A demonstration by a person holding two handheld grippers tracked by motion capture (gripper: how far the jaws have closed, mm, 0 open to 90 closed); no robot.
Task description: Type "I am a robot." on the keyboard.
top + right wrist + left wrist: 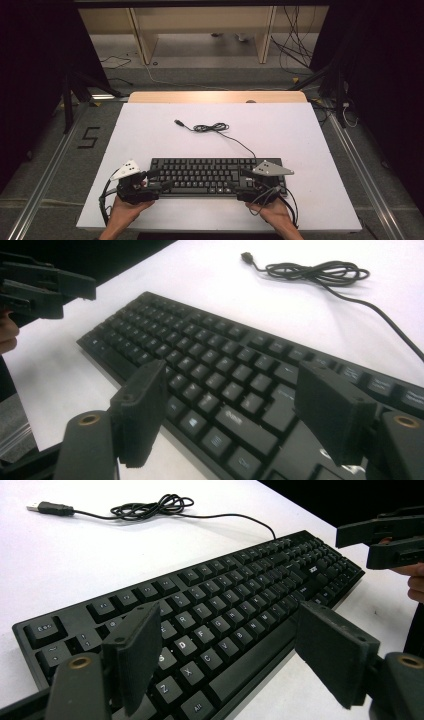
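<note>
1. A black, flat, full-size plastic keyboard (216, 176) lies lengthwise across the near half of the white rectangular surface (150, 135), its long front edge facing the person.
2. The left tool (159, 179) sits at the keyboard's left end, its tips over the lower-left corner keys; in the left gripper view its own two black jaws stand wide apart above the Z, X and C keys and the front edge, clamping nothing (whether the pads touch the keys cannot be told).
3. The right tool (248, 180) sits at the keyboard's right end, near its front edge; in the right gripper view its jaws are also spread wide over the lower rows of keys, with nothing gripped between them.
4. The keyboard thus lies between the two tools, one at each end, each held by one of the person's hands at the near edge of the surface.
5. A thin black cable (235, 138) runs from the keyboard's back edge towards the far side, gathers into a loose coil (210, 128) and ends in a USB plug (178, 122) lying flat on the surface.
6. Count: one keyboard, one cable with one plug, two tools, two hands.
</note>
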